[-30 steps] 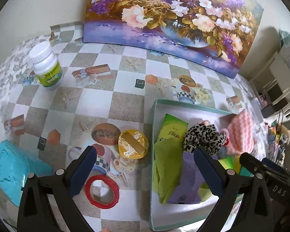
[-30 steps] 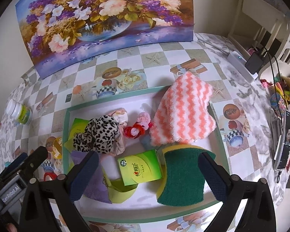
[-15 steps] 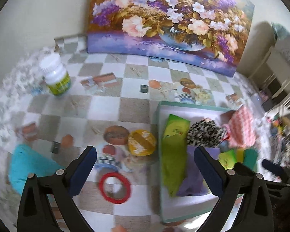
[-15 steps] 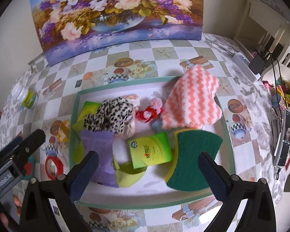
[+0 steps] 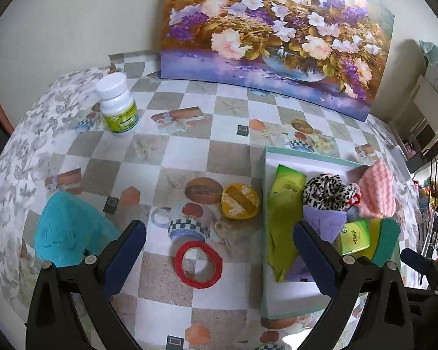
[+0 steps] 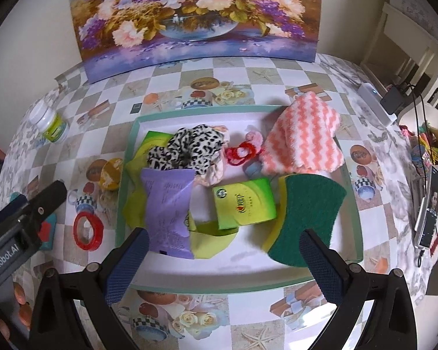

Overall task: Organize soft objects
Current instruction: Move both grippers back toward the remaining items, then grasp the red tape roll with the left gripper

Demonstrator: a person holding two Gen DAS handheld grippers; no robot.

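Observation:
A teal-rimmed white tray (image 6: 137, 122) (image 5: 292, 300) holds soft things: a leopard-print scrunchie (image 6: 187, 148) (image 5: 324, 188), a pink-and-white zigzag cloth (image 6: 303, 137) (image 5: 376, 188), a green sponge (image 6: 306, 213), a purple pack (image 6: 168, 204), green tissue packs (image 6: 243, 202) and a yellow-green cloth (image 5: 280, 227). A turquoise fluffy cloth (image 5: 64, 230) lies on the table at the left. My left gripper (image 5: 219, 259) is open and empty above the table beside the tray. My right gripper (image 6: 223, 265) is open and empty above the tray's near edge.
A red tape ring (image 5: 198, 264) (image 6: 87, 230), a yellow round lid (image 5: 240, 201) and a white pill bottle (image 5: 116, 103) (image 6: 51, 125) stand on the checkered tablecloth. A flower painting (image 5: 277, 38) leans on the back wall. Cables and a phone (image 6: 429, 207) lie at the right.
Both grippers have pulled back and up, so the table and tray look smaller. The left view has swung left, bringing more of the turquoise cloth into sight. Both grippers stay open.

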